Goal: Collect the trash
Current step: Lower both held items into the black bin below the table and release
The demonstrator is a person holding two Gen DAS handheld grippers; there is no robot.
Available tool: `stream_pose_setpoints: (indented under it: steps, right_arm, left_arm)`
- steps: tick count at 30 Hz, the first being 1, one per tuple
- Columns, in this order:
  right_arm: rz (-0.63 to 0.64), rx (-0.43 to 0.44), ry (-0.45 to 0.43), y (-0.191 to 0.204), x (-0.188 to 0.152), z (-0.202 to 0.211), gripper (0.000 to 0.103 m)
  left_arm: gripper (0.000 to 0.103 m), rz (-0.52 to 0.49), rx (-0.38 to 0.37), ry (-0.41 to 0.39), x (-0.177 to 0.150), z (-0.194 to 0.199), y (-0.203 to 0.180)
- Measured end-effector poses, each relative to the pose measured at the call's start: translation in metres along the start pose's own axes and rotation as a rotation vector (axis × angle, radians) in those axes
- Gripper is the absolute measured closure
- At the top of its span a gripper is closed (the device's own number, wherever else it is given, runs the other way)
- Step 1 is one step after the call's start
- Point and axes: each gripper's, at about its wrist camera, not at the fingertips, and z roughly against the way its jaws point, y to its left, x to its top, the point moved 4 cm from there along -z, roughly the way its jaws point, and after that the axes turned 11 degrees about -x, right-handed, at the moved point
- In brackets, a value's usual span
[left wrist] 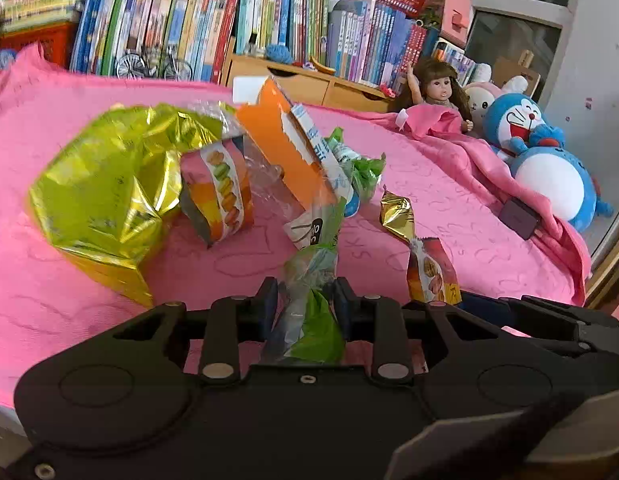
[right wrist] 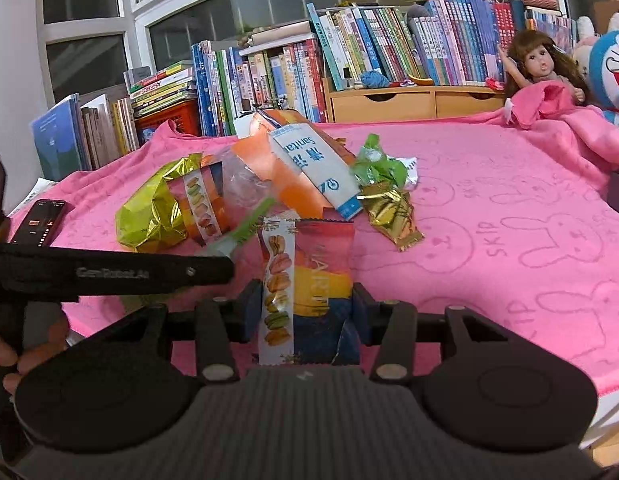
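My left tongs (left wrist: 305, 292) pinch a crumpled green-and-clear wrapper (left wrist: 313, 320); my right tongs (right wrist: 305, 300) clamp a macaron packet (right wrist: 309, 280) by its sides. The remaining trash, namely a gold foil bag (left wrist: 105, 188), an orange packet (left wrist: 281, 148) and a small gold wrapper (right wrist: 391, 208), lies heaped on the pink blanket (right wrist: 509, 220), seemingly overlapping.

Two macaron wrappers (right wrist: 305, 280) (right wrist: 201, 208), two gold foil wrappers (right wrist: 391, 210) (right wrist: 153, 208), one doll (right wrist: 539, 64), one phone (right wrist: 39, 222) left of the gripper.
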Motion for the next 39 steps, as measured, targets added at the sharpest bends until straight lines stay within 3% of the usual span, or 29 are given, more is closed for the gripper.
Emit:
stream_pose_setpoints:
  steps: [8, 15, 25, 34, 39]
  right_arm:
    - [-0.057, 0.035, 0.076, 0.005, -0.031, 0.023, 0.05]
    - [-0.11, 0.061, 0.207, 0.013, -0.078, 0.028, 0.05]
    - [-0.164, 0.08, 0.462, 0.019, -0.141, -0.018, 0.05]
    - [-0.157, 0.089, 0.52, 0.031, -0.16, -0.037, 0.046]
    - [-0.142, 0.093, 0.529, 0.038, -0.151, -0.044, 0.031]
  left_arm:
    - [0.075, 0.037, 0.035, 0.019, -0.034, 0.053, -0.006]
    - [0.075, 0.135, 0.063, 0.123, -0.084, 0.082, 0.001]
    - [0.075, 0.242, 0.185, 0.356, -0.148, 0.052, 0.033]
    - [0.074, 0.285, 0.23, 0.463, -0.174, 0.037, 0.048]
    - [0.055, 0.294, 0.25, 0.467, -0.174, 0.034, 0.052]
